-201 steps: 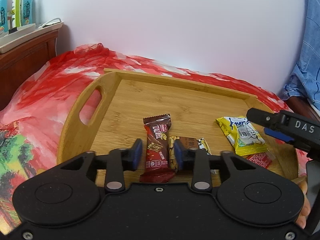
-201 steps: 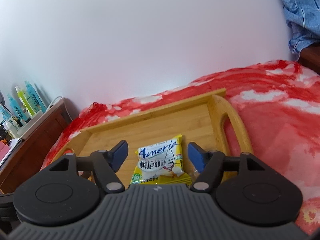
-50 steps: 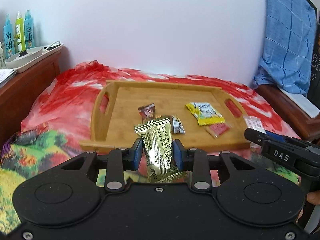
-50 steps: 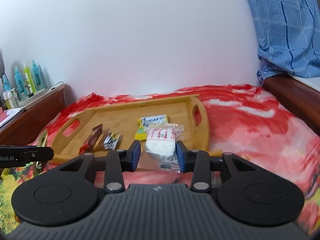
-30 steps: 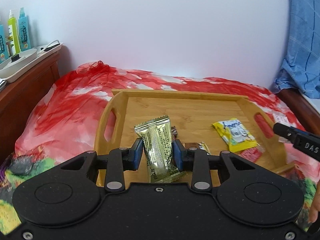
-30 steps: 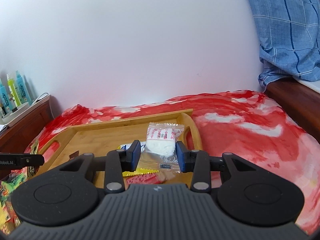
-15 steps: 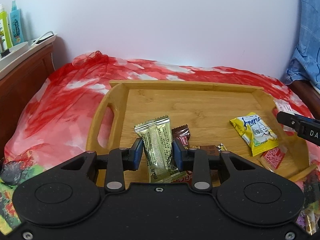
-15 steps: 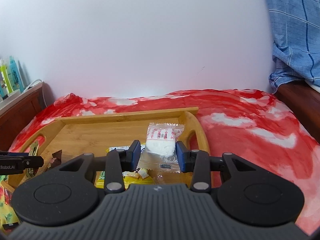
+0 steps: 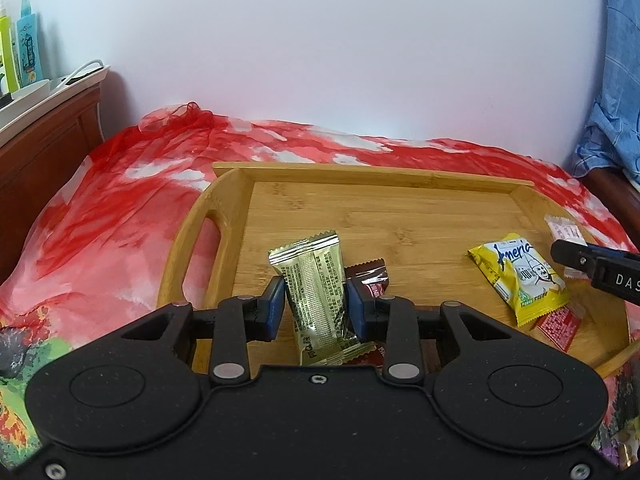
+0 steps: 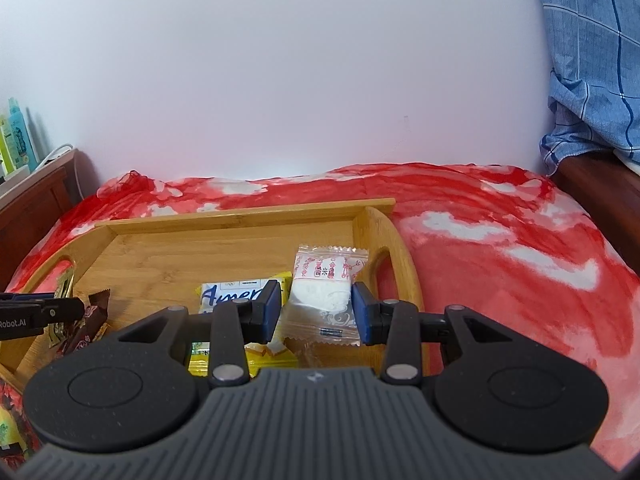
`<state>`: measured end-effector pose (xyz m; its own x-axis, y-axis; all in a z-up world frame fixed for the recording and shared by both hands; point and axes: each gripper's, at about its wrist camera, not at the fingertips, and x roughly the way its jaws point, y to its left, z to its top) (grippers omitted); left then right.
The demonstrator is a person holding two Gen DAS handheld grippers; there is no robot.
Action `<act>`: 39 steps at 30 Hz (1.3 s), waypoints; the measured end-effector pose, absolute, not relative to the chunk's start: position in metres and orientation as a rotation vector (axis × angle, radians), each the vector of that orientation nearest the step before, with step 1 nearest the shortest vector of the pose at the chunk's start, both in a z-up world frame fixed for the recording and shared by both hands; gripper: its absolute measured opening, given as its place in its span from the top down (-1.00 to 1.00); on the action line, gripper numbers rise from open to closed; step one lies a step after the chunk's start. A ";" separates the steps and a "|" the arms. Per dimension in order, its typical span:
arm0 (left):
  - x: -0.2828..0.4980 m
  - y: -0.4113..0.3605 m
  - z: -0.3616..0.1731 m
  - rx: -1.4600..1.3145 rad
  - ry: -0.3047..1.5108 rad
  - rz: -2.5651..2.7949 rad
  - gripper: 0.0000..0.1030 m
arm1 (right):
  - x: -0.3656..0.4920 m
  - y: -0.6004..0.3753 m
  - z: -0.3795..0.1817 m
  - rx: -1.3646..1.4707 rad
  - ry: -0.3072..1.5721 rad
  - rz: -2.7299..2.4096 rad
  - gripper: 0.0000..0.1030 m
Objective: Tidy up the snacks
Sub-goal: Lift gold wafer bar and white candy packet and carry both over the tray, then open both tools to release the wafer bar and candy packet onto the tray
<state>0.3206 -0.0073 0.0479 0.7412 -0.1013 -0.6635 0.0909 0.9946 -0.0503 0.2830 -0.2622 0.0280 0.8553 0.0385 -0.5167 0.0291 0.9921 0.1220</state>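
Both loads are now presented over the wooden tray (image 9: 400, 216); a moment earlier they were carried well short of its near edge, above the red bedspread (image 9: 120, 208). The delivery step is therefore judged nearly complete, with only lowering and release outstanding.

The left gripper (image 9: 316, 304) is clenched on the gold foil bar (image 9: 314, 280), which is held upright above the tray's near left area. The right gripper (image 10: 316, 308) is clamped on the clear packet of white candy (image 10: 326, 284), which is held above the near right area, just inside the right handle (image 10: 390, 240).

Directly under the left gripper, a brown chocolate wrapper (image 9: 370, 276) is lying on the tray; a drop here is expected to land on it. Under the right gripper, the yellow packet (image 10: 228, 290) is partly covered, and a small red sachet (image 9: 558, 324) is lying at its near end.

Farther off, the tray's middle and far edge are unoccupied. Beyond the bedspread, bottles (image 9: 26, 48) are standing on a wooden sideboard (image 9: 44, 148).
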 end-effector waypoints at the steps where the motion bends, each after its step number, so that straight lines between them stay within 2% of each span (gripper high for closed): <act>1: 0.320 -0.007 0.048 -0.016 0.726 -0.105 0.38 | 0.283 -0.262 0.028 0.127 0.547 0.006 0.15; 15: 0.314 -0.004 0.048 0.000 0.725 -0.091 0.36 | 0.285 -0.264 0.024 0.127 0.566 0.009 0.13; 21: 0.313 -0.003 0.047 0.012 0.729 -0.070 0.13 | 0.284 -0.263 0.026 0.128 0.555 0.021 0.11; 22: 0.312 -0.002 0.048 0.015 0.728 -0.067 0.10 | 0.283 -0.263 0.027 0.129 0.552 0.022 0.03; 23: 0.311 -0.002 0.048 0.016 0.727 -0.064 0.04 | 0.283 -0.263 0.028 0.131 0.549 0.023 -0.14; 24: 0.311 -0.002 0.048 0.014 0.726 -0.064 -0.06 | 0.282 -0.263 0.029 0.132 0.545 0.024 -0.19; 27: 0.307 -0.002 0.052 0.003 0.726 -0.070 -0.12 | 0.279 -0.261 0.033 0.134 0.535 0.029 -0.27; 28: 0.305 -0.002 0.053 0.000 0.727 -0.072 -0.18 | 0.278 -0.260 0.034 0.133 0.531 0.027 -0.37; 30: 0.301 -0.002 0.057 -0.006 0.721 -0.079 -0.53 | 0.274 -0.257 0.037 0.127 0.520 0.014 -0.49; 34: 0.288 -0.003 0.065 -0.012 0.704 -0.099 -0.55 | 0.262 -0.249 0.043 0.117 0.501 0.009 -0.67; 39: 0.270 -0.005 0.073 0.003 0.700 -0.116 -0.60 | 0.241 -0.242 0.047 0.099 0.484 0.014 -0.77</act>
<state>0.2704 -0.0051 0.0729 0.7586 -0.1052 -0.6430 0.1075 0.9936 -0.0357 0.2414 -0.2415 0.0474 0.8851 0.0365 -0.4640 0.0104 0.9951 0.0981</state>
